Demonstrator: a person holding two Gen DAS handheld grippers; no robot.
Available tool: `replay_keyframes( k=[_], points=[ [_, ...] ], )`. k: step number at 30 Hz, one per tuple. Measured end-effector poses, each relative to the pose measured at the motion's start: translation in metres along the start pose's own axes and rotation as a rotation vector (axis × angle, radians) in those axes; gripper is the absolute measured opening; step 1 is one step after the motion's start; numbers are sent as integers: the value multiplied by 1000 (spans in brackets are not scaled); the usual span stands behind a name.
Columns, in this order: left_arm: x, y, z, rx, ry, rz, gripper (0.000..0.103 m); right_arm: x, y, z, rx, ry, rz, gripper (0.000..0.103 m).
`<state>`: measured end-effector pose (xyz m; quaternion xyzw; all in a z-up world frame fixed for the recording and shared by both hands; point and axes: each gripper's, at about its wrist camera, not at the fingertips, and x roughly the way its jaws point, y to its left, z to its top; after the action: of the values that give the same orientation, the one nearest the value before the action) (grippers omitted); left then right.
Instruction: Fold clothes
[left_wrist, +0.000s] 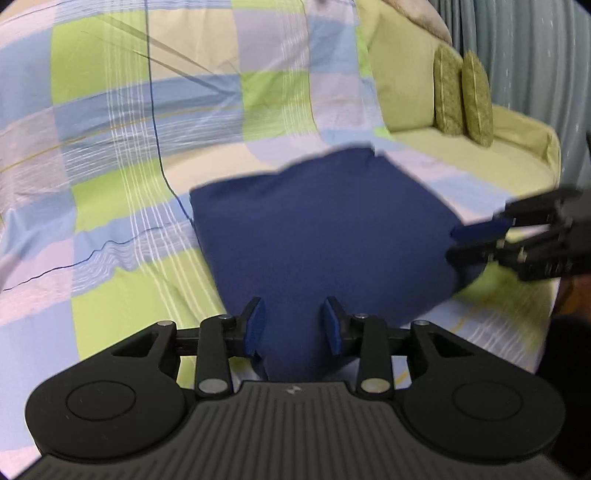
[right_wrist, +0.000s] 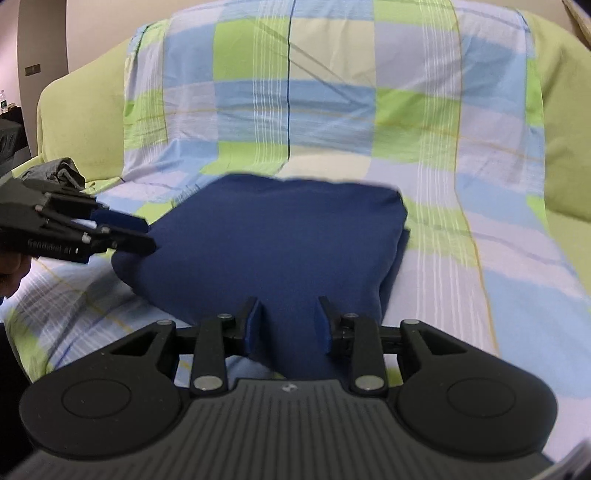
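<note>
A dark blue garment (left_wrist: 325, 229) (right_wrist: 273, 240) lies folded into a rough square on a checked sheet (left_wrist: 122, 206) (right_wrist: 332, 110). My left gripper (left_wrist: 292, 301) hovers at its near edge, jaws apart, with blue fabric showing in the gap but not squeezed by the pads. In the right wrist view the left gripper (right_wrist: 149, 234) sits at the garment's left edge. My right gripper (right_wrist: 287, 300) stands the same way, jaws apart over the near edge. In the left wrist view the right gripper (left_wrist: 451, 243) touches the garment's right edge.
The sheet is draped over a light green sofa (left_wrist: 480, 158) (right_wrist: 74, 110). Two green cushions (left_wrist: 461, 96) lean at its far end, before a grey-blue curtain (left_wrist: 535, 55). A crumpled grey cloth (right_wrist: 59, 170) lies on the seat behind the left gripper.
</note>
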<state>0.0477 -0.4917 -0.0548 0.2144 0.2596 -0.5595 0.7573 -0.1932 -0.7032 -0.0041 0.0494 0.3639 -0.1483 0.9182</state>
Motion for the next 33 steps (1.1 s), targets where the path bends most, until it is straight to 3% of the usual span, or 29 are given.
replay_keyframes(
  k=[5,11,13,14,16,18,21,27,30,33],
  points=[
    [-17,-4,5,-38,-29,-2,45,-12,6,5,12,-24,-7,31],
    [-12,-10,-2,22,-3,-3,47,-2,11,-1,-22,19,-8,37],
    [-21,-17,-1,97,-11,-6,50,-6,14,2,-38,19,-9,40],
    [-24,-23,-4,169,-13,-11,52,-11,18,5,-83,26,-13,41],
    [-30,-37,-11,318,-15,-24,56,-15,29,5,-202,58,-32,61],
    [-28,-49,-17,442,-11,-25,56,-17,39,3,-319,82,-54,71],
    [-19,-66,-24,581,-22,23,56,-15,56,-1,-511,86,-93,71],
    [15,-62,-23,647,3,53,59,15,79,-3,-806,100,-129,71],
    [12,-50,-16,589,25,16,60,32,78,-7,-914,142,-144,69],
    [14,-46,-11,544,66,-1,58,31,63,-2,-920,161,-153,68]
  ],
)
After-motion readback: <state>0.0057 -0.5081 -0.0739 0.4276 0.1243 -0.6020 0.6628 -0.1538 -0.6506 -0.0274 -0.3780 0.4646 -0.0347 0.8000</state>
